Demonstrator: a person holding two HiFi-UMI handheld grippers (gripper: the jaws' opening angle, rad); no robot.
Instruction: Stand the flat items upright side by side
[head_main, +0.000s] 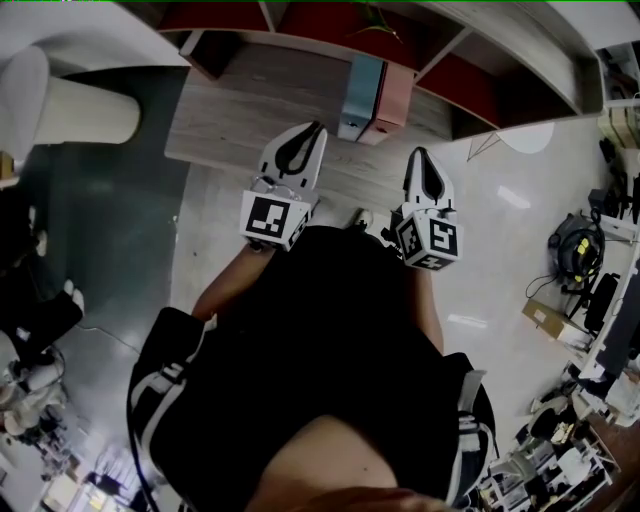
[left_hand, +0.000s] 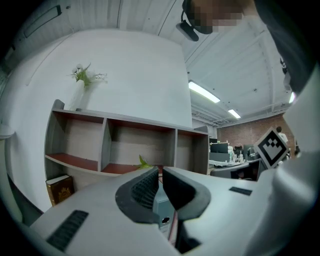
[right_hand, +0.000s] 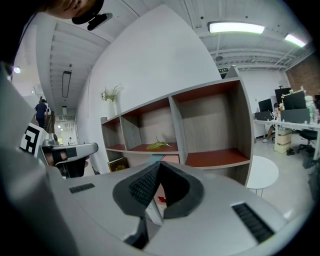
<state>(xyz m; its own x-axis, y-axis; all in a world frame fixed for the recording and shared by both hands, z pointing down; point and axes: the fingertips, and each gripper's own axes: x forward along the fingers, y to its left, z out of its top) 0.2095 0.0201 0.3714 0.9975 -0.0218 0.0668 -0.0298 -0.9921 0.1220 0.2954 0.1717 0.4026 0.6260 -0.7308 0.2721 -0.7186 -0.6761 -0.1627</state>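
The left gripper (head_main: 314, 132), jaws all but together on nothing, points far-right toward the blue item (head_main: 358, 97). That item seems already upright on the low shelf (head_main: 230, 110), with the pink item (head_main: 392, 98) touching its right side. The right gripper (head_main: 418, 156), closed and empty, is nearer; both are held close to the body.

Blue flat item (head_main: 358, 98), pink flat item (head_main: 391, 100): upright, side by side, apparently touching, on wooden shelf base (head_main: 250, 110).
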